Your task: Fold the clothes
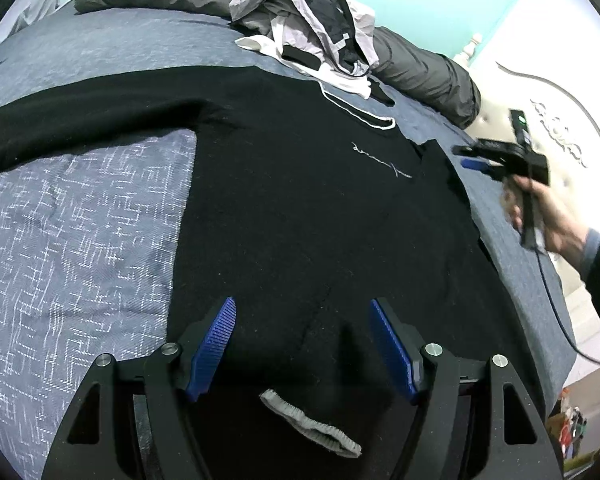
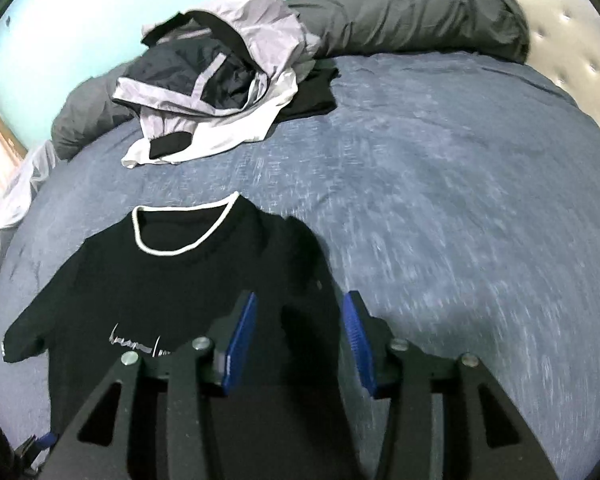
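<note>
Two tools, both with jaws apart and empty: my left tool hovers over the black T-shirt's hem, my right tool by its sleeve; shirt spread flat across the bed, ready for folding.

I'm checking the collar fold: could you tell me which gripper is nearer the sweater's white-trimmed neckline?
Right. The right gripper hovers by the shoulder beside the neckline; the left gripper sits at the hem.

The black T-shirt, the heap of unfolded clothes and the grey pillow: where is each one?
Black T-shirt (image 2: 172, 280): right wrist view, on its chest below the white collar.
Heap of unfolded clothes (image 2: 220, 92): right wrist view, on its middle.
Grey pillow (image 2: 412, 16): right wrist view, on its top.
</note>
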Demonstrator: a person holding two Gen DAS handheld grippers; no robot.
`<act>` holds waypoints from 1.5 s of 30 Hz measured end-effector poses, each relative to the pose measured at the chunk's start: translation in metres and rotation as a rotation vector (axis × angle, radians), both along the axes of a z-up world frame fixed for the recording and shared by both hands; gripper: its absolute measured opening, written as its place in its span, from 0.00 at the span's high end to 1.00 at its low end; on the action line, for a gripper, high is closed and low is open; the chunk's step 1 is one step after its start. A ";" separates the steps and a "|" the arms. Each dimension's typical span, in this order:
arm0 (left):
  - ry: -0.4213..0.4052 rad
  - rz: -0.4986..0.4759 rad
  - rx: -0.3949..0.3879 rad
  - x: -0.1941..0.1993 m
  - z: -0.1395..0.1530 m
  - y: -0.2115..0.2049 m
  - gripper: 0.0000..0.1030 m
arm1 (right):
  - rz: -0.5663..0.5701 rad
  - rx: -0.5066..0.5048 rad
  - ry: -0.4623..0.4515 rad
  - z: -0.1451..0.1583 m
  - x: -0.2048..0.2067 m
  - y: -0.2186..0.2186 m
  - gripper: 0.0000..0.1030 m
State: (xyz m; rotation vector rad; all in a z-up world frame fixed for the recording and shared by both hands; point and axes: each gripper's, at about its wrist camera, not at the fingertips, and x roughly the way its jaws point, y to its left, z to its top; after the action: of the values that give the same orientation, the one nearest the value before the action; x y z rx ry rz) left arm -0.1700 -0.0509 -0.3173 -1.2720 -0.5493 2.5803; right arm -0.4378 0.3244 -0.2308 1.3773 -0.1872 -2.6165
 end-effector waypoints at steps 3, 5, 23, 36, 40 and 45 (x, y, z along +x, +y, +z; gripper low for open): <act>-0.003 -0.006 0.003 -0.001 -0.001 0.000 0.29 | 0.020 0.020 -0.012 -0.008 -0.018 -0.010 0.56; -0.007 -0.010 0.004 -0.002 -0.003 0.000 0.29 | 0.030 0.043 -0.038 -0.018 -0.030 -0.016 0.61; -0.034 -0.026 -0.024 -0.004 -0.015 0.005 0.29 | -0.129 -0.001 -0.053 -0.050 -0.058 0.031 0.95; -0.032 -0.022 -0.013 -0.003 -0.013 0.002 0.29 | -0.120 -0.095 0.068 -0.021 -0.043 0.043 0.95; -0.034 -0.023 -0.018 -0.003 -0.013 0.004 0.29 | -0.042 -0.106 0.022 -0.030 -0.029 0.027 0.95; -0.034 -0.017 -0.004 -0.003 -0.013 0.002 0.29 | -0.071 -0.158 -0.007 -0.039 0.004 0.033 0.95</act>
State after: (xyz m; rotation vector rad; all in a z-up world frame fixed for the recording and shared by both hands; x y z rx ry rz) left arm -0.1729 -0.0485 -0.3298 -1.3184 -0.5367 2.5515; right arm -0.4336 0.3579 -0.2698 1.3501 -0.4421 -2.5888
